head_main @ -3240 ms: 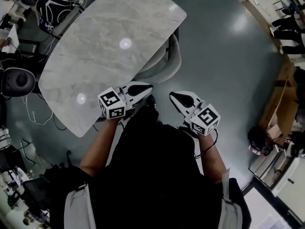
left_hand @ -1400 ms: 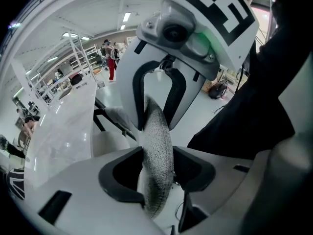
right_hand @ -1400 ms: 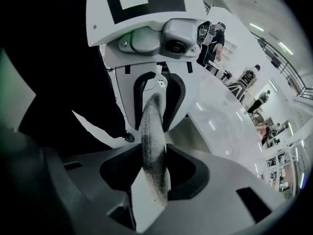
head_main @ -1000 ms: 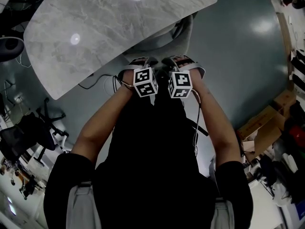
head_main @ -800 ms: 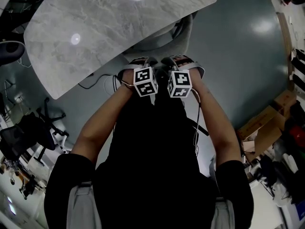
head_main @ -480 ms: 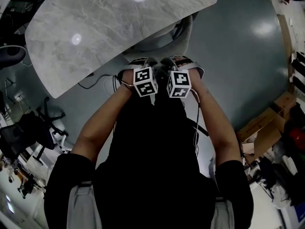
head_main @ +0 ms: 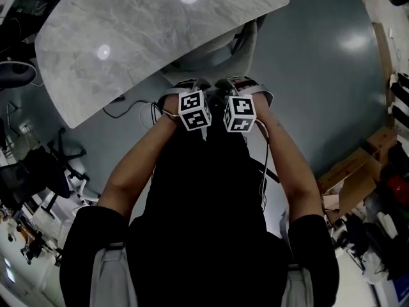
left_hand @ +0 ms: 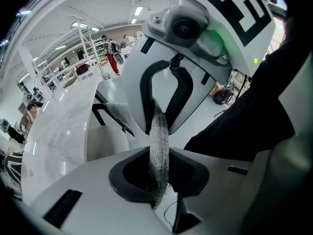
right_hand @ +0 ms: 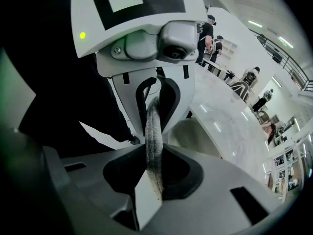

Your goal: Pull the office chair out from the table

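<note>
The marble table (head_main: 147, 37) filled the upper left of the head view. The office chair (head_main: 223, 47) stood tucked under its near edge, backrest toward the person, top rim running left to right. The left gripper (left_hand: 156, 177) and right gripper (right_hand: 152, 175), jaws having just been closing, each clamped that rim, close together.

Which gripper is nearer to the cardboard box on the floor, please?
Right. The right gripper is the one toward the cardboard box; the left gripper sits beyond it, farther away. Both have just been closing on the back edge of the chair.
</note>
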Demonstrator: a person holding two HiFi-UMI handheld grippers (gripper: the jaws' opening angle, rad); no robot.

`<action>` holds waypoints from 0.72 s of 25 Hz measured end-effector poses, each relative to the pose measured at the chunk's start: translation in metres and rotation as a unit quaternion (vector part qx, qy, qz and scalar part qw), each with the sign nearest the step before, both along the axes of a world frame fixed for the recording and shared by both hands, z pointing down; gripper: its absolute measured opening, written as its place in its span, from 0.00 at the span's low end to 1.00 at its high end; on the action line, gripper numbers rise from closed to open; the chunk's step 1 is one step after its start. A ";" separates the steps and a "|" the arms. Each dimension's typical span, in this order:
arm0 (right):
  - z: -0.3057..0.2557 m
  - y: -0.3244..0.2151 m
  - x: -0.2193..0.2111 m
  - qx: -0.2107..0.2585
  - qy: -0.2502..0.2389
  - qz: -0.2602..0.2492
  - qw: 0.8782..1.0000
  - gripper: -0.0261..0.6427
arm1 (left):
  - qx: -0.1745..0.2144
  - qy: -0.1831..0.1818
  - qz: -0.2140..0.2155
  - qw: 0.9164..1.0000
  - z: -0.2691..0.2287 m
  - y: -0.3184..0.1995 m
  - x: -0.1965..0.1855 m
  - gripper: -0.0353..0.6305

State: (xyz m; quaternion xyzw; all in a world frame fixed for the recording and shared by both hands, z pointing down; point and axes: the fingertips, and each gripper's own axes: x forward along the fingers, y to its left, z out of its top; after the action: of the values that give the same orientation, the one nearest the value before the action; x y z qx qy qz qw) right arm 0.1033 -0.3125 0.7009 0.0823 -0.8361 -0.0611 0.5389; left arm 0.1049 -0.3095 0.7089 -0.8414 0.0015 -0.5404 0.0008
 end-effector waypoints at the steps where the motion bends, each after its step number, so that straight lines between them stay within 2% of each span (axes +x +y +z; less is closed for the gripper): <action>1: 0.000 0.002 0.001 0.000 0.000 -0.001 1.000 0.17 | -0.001 0.000 -0.002 1.000 0.000 0.002 0.001 0.18; 18: -0.004 0.050 0.026 0.000 0.001 -0.028 1.000 0.17 | 0.004 0.000 -0.035 0.999 -0.006 0.049 0.026 0.18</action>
State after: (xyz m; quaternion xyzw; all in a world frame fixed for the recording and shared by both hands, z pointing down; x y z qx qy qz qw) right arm 0.1290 -0.2627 0.6967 0.0586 -0.8377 -0.0759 0.5376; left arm 0.1306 -0.2608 0.7030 -0.8409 0.0332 -0.5400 -0.0143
